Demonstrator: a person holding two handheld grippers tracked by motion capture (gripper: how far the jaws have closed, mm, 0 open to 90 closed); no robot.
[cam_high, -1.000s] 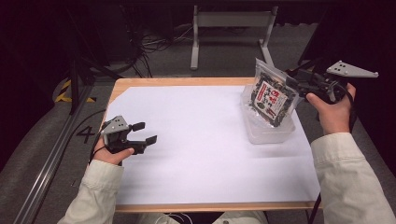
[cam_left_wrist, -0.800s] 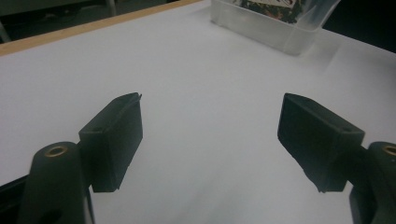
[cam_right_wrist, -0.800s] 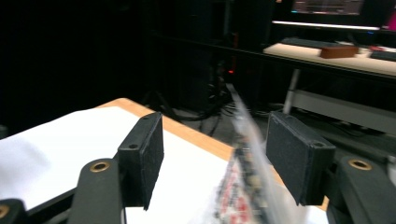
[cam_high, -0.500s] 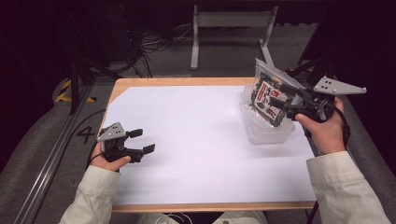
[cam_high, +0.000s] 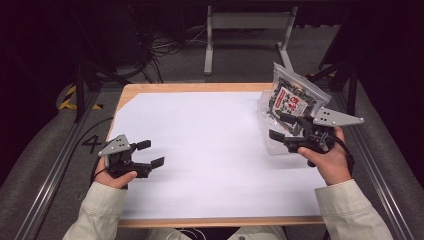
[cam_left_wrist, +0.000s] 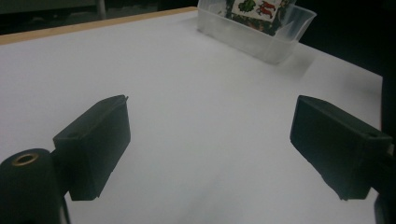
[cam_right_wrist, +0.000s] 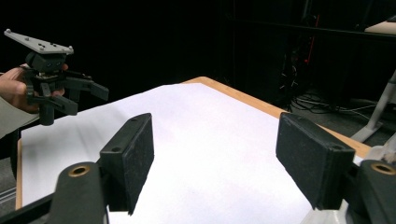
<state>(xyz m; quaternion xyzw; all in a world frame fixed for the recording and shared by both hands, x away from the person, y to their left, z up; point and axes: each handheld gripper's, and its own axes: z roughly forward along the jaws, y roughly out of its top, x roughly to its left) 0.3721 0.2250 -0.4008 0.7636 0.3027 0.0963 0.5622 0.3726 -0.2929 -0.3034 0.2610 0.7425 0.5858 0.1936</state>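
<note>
- The clear plastic snack bag with a red-and-white label (cam_high: 292, 100) stands upright in the clear rectangular plastic tub (cam_high: 272, 142) at the far right of the white-covered table (cam_high: 210, 145).
- We hold the right gripper (cam_high: 280, 126) just in front of the tub, its jaws spread and just opened wider, nothing between them.
- The left gripper (cam_high: 150, 153) rests near the left edge, jaws also just opened, empty.
- We judge the bag released; next we pull clear without tipping the tub.
</note>
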